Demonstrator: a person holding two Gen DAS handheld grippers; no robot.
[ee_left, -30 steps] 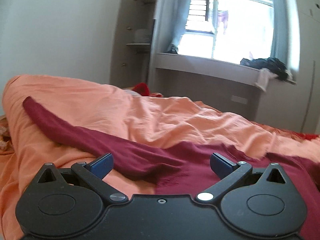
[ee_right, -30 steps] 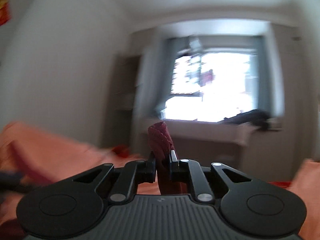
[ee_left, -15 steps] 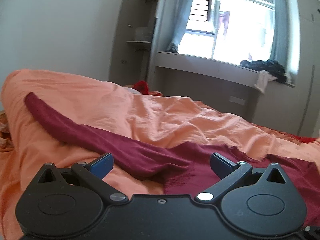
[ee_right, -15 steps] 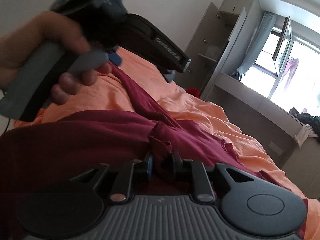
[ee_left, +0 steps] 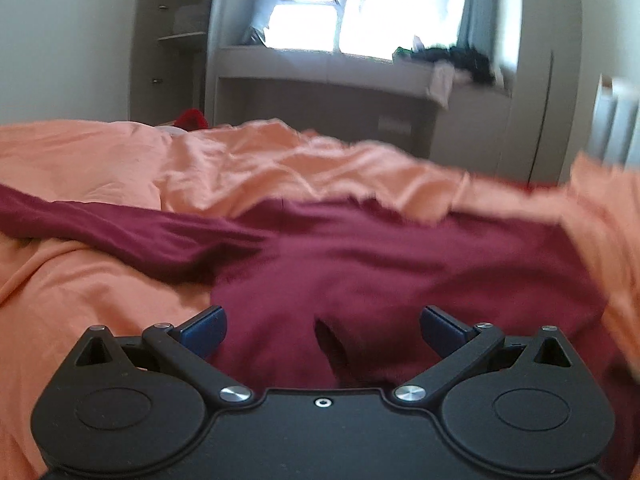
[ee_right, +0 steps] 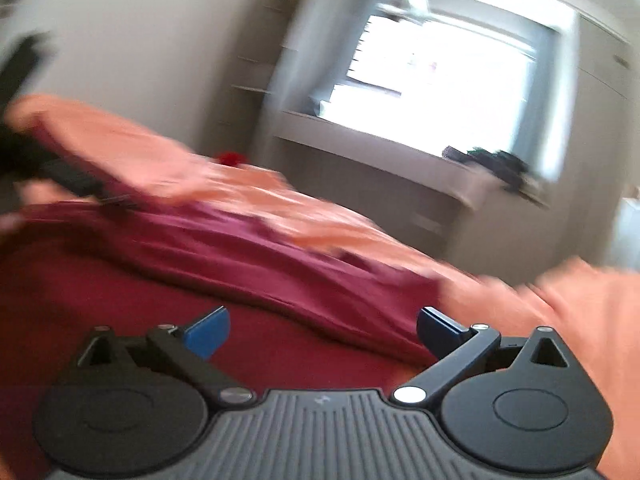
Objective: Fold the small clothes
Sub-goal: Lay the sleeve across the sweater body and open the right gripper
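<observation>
A dark red long-sleeved garment (ee_left: 380,264) lies spread on the orange bedding (ee_left: 100,160), one sleeve (ee_left: 100,224) trailing off to the left. My left gripper (ee_left: 322,326) hangs low over its near edge, jaws wide apart, nothing pinched between the blue pads. In the blurred right wrist view the same garment (ee_right: 200,264) fills the lower left. My right gripper (ee_right: 322,326) is just above it, its jaws opening wide, with cloth lying below them but no pad pressing on it. The other gripper's dark body (ee_right: 48,168) shows at the left edge.
Rumpled orange bedding (ee_right: 560,312) rises on the right. Beyond the bed stand a window ledge (ee_left: 328,68) with dark clothes heaped on it (ee_left: 460,58), an open shelf unit (ee_left: 176,36) and a small red item (ee_left: 192,118).
My right gripper let go of the red cloth it pinched and spread its jaws, sinking toward the bed. My left gripper dropped lower and swung right over the garment's body.
</observation>
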